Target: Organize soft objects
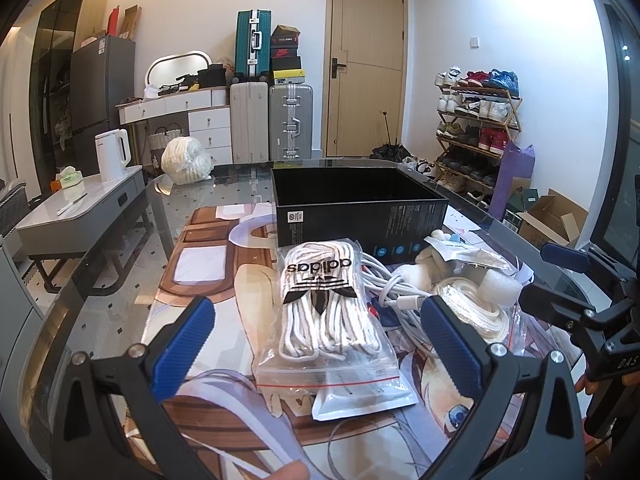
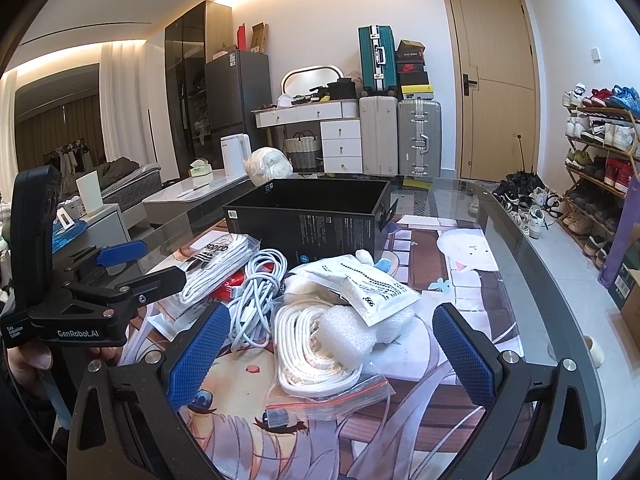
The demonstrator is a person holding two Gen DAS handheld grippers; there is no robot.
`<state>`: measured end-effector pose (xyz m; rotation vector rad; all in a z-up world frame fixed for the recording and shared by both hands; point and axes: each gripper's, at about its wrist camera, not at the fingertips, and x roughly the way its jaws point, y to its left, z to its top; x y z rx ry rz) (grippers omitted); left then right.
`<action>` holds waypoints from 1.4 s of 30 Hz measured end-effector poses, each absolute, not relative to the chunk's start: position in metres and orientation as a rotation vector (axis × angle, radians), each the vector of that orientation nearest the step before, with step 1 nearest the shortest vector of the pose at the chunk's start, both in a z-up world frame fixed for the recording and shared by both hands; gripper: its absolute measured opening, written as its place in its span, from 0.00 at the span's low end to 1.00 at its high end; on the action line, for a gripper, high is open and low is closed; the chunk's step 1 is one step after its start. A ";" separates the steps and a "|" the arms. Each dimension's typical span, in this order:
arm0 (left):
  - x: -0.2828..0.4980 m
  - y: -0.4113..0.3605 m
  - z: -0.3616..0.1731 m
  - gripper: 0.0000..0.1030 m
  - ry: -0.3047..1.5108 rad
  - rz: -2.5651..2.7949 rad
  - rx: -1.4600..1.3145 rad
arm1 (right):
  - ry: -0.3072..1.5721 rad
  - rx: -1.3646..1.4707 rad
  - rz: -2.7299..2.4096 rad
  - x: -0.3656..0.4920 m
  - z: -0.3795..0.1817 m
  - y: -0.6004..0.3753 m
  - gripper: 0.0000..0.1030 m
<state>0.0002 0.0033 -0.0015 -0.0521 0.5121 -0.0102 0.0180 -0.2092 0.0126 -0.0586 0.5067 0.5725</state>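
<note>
Nothing yet sits in the black box (image 1: 360, 208); my left claw (image 1: 316, 336) and right claw (image 2: 332, 344) gape empty over the laces bag (image 1: 324, 312), cable (image 2: 256, 300) and foam (image 2: 348, 334) heaped before it.

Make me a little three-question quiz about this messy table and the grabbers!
1. True or false: the black box has soft things inside.
2. What lies right in front of the left gripper: A) the kettle, B) the bag of striped laces, C) a shoe?
3. Are the right gripper's jaws open or shut?

Key: 1. False, it looks empty. 2. B. 3. Open, around a bag of white laces and a foam block, not touching.
</note>
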 end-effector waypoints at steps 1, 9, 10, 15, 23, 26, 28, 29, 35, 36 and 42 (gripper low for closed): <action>0.001 0.004 -0.001 1.00 0.514 -0.014 -0.052 | 0.505 -0.060 0.572 0.018 0.013 -0.209 1.00; 0.010 0.012 0.004 1.00 0.557 -0.019 -0.034 | 0.556 -0.033 0.576 0.031 0.009 -0.209 1.00; 0.012 0.012 0.003 1.00 0.561 -0.016 -0.030 | 0.562 -0.035 0.573 0.033 0.008 -0.210 1.00; 0.022 0.023 0.002 1.00 0.599 -0.036 -0.076 | 0.596 -0.042 0.534 0.042 0.005 -0.212 1.00; 0.035 0.026 0.000 1.00 0.625 -0.067 -0.057 | 0.679 -0.017 0.520 0.060 -0.005 -0.214 1.00; 0.041 0.028 0.000 1.00 0.637 -0.076 -0.066 | 0.695 -0.012 0.525 0.065 -0.007 -0.213 1.00; 0.044 0.029 -0.001 1.00 0.646 -0.077 -0.068 | 0.705 -0.018 0.525 0.067 -0.008 -0.212 1.00; 0.047 0.029 -0.002 1.00 0.651 -0.079 -0.068 | 0.713 -0.019 0.525 0.069 -0.009 -0.212 1.00; 0.053 0.031 -0.006 0.94 0.670 -0.114 -0.087 | 0.733 0.002 0.518 0.078 -0.013 -0.211 1.00; 0.054 0.031 -0.006 0.88 0.675 -0.117 -0.088 | 0.738 0.005 0.522 0.079 -0.014 -0.211 0.99; 0.058 0.029 -0.012 0.53 0.701 -0.135 -0.099 | 0.745 -0.001 0.524 0.082 -0.016 -0.209 0.91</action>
